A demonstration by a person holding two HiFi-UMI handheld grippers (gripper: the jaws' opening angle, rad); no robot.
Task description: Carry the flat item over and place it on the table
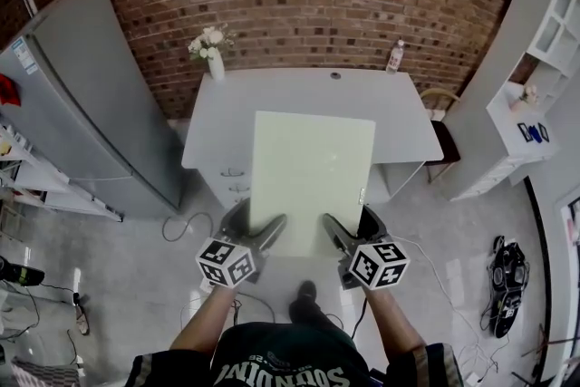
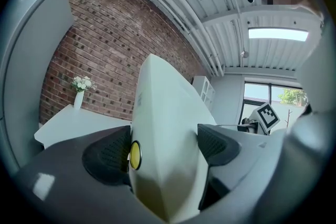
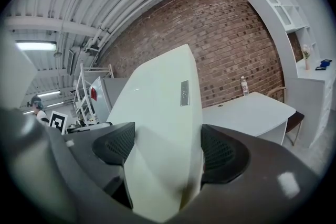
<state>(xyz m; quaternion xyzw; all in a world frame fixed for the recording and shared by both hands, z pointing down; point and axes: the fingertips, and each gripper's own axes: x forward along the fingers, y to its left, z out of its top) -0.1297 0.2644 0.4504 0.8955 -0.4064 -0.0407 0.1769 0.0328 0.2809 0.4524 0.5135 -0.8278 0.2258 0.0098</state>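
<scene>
A pale yellow-white flat board point(image 1: 311, 177) hangs in the air in front of me, its far end over the near edge of the white table point(image 1: 227, 109). My left gripper point(image 1: 268, 231) is shut on the board's near left edge, and my right gripper point(image 1: 332, 231) is shut on its near right edge. In the left gripper view the board point(image 2: 165, 149) stands edge-on between both black pads point(image 2: 107, 155). The right gripper view shows the board point(image 3: 163, 134) clamped the same way between its pads point(image 3: 220, 152), with the table point(image 3: 247, 107) beyond.
A white vase of flowers point(image 1: 213, 54) and a bottle point(image 1: 395, 56) stand at the table's far edge by the brick wall. A grey fridge point(image 1: 86, 104) is at the left, white shelving point(image 1: 535, 77) and a chair point(image 1: 444, 136) at the right. Cables lie on the floor point(image 1: 453, 285).
</scene>
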